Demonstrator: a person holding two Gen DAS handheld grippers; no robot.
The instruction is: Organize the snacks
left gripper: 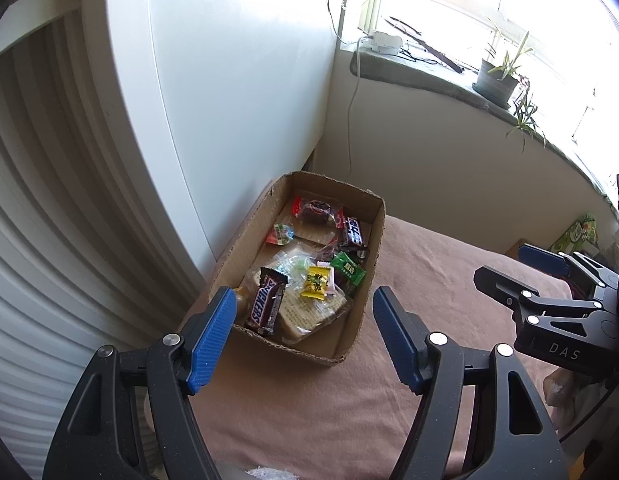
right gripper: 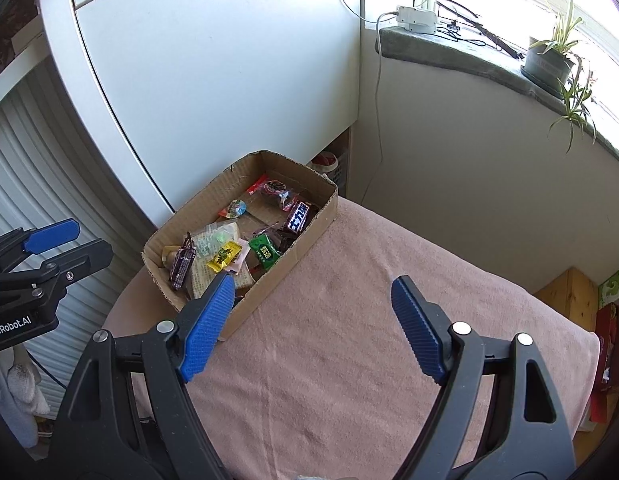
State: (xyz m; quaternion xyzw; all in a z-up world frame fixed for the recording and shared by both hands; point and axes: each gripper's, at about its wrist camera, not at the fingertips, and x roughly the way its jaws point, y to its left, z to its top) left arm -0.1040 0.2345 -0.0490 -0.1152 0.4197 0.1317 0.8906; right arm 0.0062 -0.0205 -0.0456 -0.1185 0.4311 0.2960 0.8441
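Both grippers, left point(left gripper: 303, 300) and right point(right gripper: 313, 292), hung with jaws apart and nothing between them. Snacks point(left gripper: 309, 264) lay inside a cardboard box point(left gripper: 373, 256) at the far left of a pink cloth point(right gripper: 349, 320), beside a white cabinet point(left gripper: 237, 100).

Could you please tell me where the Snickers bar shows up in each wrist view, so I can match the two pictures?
Left wrist: Snickers bar sits at the box's near left corner, just right of the left finger.
Right wrist: Snickers bar lies left of centre, at the box's near left end.
Shared landmark: the yellow candy packet beside it.
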